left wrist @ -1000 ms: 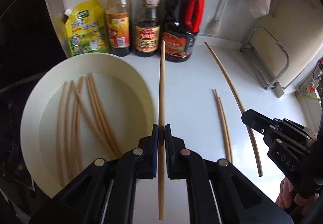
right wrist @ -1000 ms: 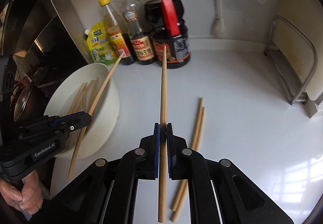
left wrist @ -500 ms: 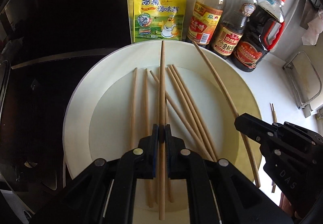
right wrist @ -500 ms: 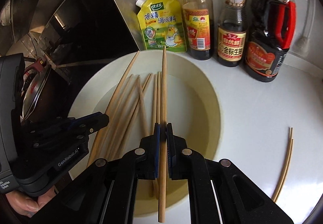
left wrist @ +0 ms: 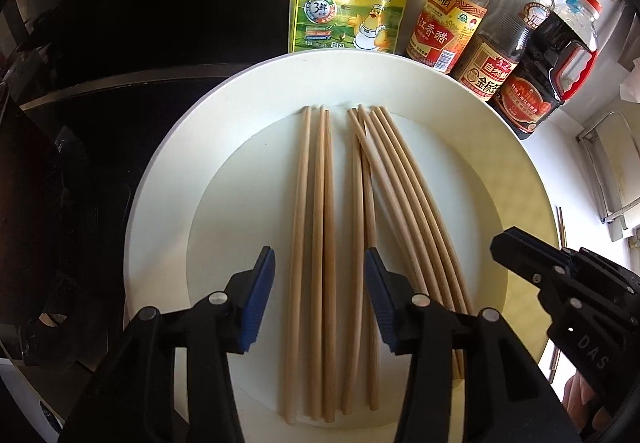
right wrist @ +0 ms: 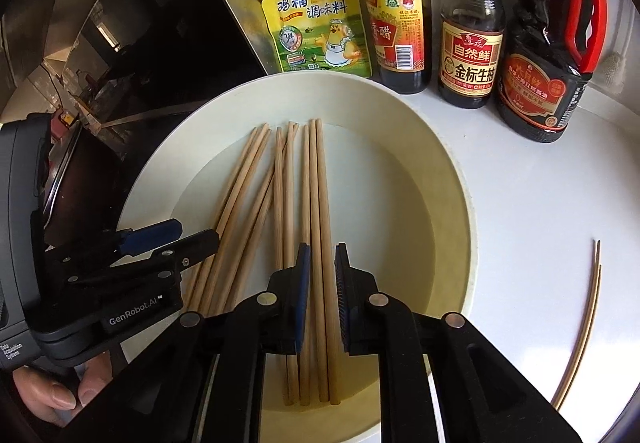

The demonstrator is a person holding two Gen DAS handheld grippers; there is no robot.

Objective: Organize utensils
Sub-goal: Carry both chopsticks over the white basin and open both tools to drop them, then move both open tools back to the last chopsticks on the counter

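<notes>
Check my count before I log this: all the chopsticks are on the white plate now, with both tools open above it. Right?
Not all. The right wrist view shows two chopsticks on the counter, right of the white plate. The left tool and right tool are open above it.

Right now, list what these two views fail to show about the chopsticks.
- Left wrist view: near ends of some chopsticks in the plate hidden behind the left tongs.
- Right wrist view: the pair on the counter is thin and bent by the lens.
- Exact count: overlapping sticks prevent it.
</notes>
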